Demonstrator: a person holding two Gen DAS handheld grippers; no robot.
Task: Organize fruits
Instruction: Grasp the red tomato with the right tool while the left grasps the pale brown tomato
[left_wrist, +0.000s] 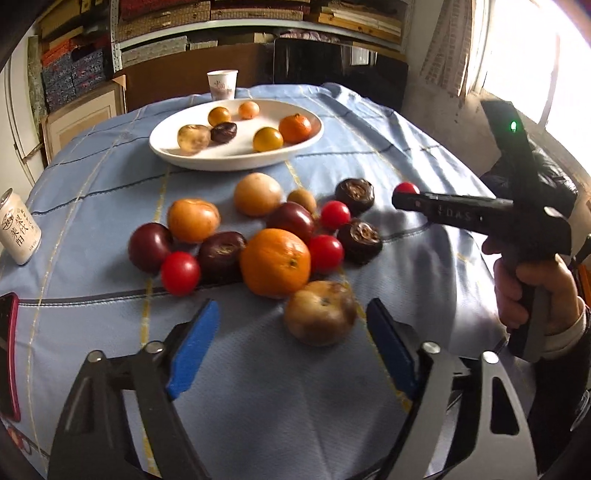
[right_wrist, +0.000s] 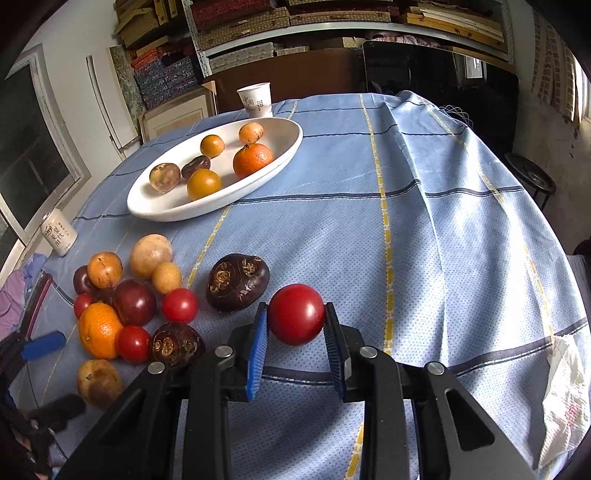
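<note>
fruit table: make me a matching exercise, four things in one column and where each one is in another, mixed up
Things:
1. red tomato
2. brownish pear
3. paper cup
4. drink can

Places:
A. standing beyond the far rim of the white plate
B. clamped in the right gripper
C. at the left edge of the blue cloth
D. on the cloth between the fingers of the open left gripper

Pairs: 1-B, 2-D, 3-A, 4-C
</note>
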